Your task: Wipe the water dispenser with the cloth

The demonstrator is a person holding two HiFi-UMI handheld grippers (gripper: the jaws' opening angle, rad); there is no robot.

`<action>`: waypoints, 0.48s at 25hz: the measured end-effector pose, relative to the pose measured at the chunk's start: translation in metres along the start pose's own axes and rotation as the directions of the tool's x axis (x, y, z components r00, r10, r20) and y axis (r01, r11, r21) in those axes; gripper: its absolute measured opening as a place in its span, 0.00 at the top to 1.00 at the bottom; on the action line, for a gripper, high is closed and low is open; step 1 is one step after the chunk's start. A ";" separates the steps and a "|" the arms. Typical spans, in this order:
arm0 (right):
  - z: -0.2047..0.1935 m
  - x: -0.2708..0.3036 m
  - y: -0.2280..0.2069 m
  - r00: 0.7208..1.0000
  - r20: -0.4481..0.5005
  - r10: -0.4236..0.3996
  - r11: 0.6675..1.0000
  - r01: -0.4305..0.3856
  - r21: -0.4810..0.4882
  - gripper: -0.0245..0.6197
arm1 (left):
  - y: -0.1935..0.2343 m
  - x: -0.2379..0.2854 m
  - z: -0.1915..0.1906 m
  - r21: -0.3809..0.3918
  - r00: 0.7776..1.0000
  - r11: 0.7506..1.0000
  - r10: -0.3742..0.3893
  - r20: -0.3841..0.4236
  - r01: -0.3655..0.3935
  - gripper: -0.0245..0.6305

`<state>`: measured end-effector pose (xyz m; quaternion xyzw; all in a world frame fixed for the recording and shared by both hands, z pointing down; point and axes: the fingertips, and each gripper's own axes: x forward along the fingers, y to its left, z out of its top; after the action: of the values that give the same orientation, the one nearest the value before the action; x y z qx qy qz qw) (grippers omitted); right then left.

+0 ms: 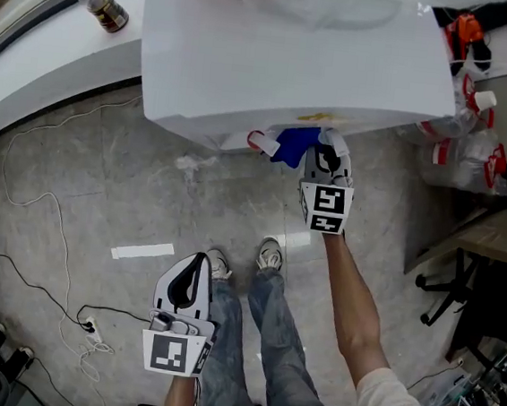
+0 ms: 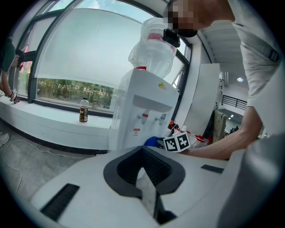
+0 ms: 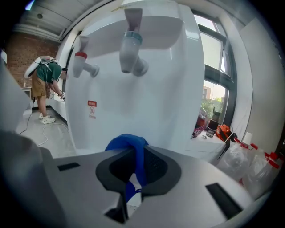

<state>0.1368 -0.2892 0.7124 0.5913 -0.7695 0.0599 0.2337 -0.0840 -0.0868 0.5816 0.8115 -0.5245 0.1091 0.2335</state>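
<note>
The white water dispenser (image 1: pixel 287 57) stands in front of me, seen from above in the head view. My right gripper (image 1: pixel 324 146) is shut on a bunched blue cloth (image 1: pixel 294 144) held at the dispenser's front, below its top edge. In the right gripper view the cloth (image 3: pixel 129 144) pokes out between the jaws just below the red tap (image 3: pixel 82 62) and the blue tap (image 3: pixel 131 46), near the front panel (image 3: pixel 147 98). My left gripper (image 1: pixel 199 259) hangs low by my legs, shut and holding nothing, and faces the dispenser (image 2: pixel 142 107) from farther back.
A brown bottle (image 1: pixel 103 6) stands on the window ledge to the left. Plastic bags with red-capped items (image 1: pixel 463 139) lie to the dispenser's right, beside a chair base (image 1: pixel 446 294). Cables (image 1: pixel 50 248) and a white paper strip (image 1: pixel 143 251) lie on the floor. A person in green (image 3: pixel 44 84) stands far off.
</note>
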 end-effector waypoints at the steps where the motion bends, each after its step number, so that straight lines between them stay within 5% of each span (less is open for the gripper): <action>1: 0.001 -0.002 0.006 1.000 0.001 0.009 1.000 -0.009 0.002 0.90 | 0.001 -0.001 0.000 -0.002 1.000 1.000 0.003 0.001 -0.003 0.94; 12: 0.013 -0.005 0.129 0.982 0.012 0.188 0.982 -0.188 0.017 0.90 | 0.022 -0.017 -0.003 -0.027 1.000 0.999 0.027 0.007 -0.026 0.94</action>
<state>0.0129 -0.2517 0.7223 0.5183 -0.8225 0.0859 0.2178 -0.1109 -0.0787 0.5829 0.8016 -0.5375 0.1021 0.2410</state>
